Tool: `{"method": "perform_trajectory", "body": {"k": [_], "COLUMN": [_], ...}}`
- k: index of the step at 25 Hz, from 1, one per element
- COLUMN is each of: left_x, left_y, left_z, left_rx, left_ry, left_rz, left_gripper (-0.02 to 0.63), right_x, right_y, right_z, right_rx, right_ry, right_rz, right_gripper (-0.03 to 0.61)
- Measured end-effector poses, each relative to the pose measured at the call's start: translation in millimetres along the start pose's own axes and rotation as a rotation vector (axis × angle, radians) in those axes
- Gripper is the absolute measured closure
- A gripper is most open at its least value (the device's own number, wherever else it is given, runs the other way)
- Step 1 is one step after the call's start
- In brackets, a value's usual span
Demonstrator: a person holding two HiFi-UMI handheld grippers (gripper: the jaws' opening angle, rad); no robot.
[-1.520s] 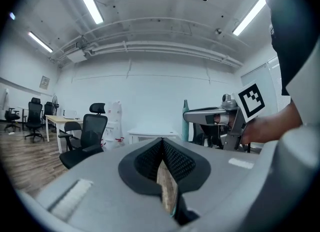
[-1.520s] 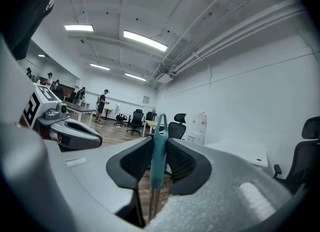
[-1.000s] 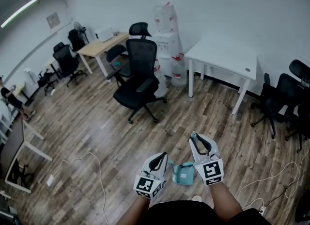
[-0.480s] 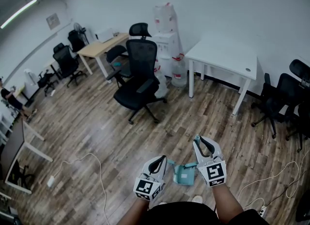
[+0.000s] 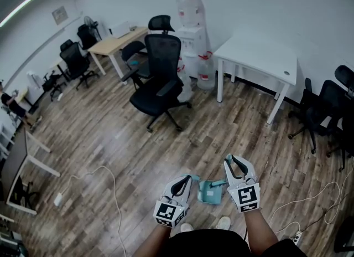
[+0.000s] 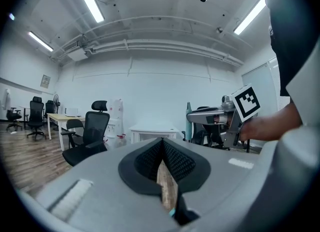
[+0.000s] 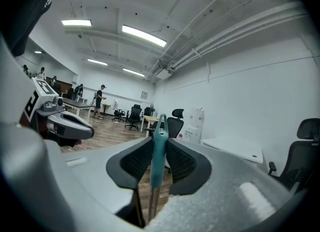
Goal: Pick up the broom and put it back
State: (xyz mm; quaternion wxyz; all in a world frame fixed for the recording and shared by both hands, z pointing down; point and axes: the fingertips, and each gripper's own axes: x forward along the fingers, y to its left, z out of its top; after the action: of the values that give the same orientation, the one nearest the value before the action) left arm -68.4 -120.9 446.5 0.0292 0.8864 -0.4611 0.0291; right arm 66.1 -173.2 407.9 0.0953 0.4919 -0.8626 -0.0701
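Note:
Low in the head view my right gripper (image 5: pixel 234 164) is shut on a teal handle (image 7: pixel 159 148) that stands upright between its jaws, with a metal shaft below the teal part. A teal dustpan (image 5: pixel 211 193) lies below and between the two grippers. My left gripper (image 5: pixel 185 183) is beside it; its jaws are almost together, with only a thin slit of floor showing and a small teal piece (image 6: pixel 172 209) pinched at their base. In the left gripper view the right gripper (image 6: pixel 212 117) shows with the teal handle (image 6: pixel 189 121) upright in it. No broom head is visible.
A black office chair (image 5: pixel 160 87) stands ahead on the wooden floor. A white table (image 5: pixel 257 56) and a water dispenser (image 5: pixel 192 34) are by the far wall. White cables (image 5: pixel 105 178) trail on the floor at the left and right. More chairs (image 5: pixel 323 112) are at the right.
Both grippers and the dustpan have sunk a little lower and nearer to me. Both grips look the same.

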Motion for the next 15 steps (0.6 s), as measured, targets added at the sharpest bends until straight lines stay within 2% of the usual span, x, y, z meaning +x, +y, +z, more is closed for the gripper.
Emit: {"method": "perform_trajectory", "body": {"k": [13, 15], "left_x": [-5, -4], "left_y": [-2, -1], "left_z": [-43, -45], "left_rx": [-0.059, -0.047], "left_ry": [0.113, 0.099], "left_rz": [0.023, 0.031], "left_gripper": [0.595, 0.596], "right_x": [-3, -5], "right_y": [11, 12], "right_z": [-54, -65], "right_rx": [-0.044, -0.049], "right_ry": [0.123, 0.145], "right_rz": [0.052, 0.055], "right_gripper": [0.485, 0.485]}}
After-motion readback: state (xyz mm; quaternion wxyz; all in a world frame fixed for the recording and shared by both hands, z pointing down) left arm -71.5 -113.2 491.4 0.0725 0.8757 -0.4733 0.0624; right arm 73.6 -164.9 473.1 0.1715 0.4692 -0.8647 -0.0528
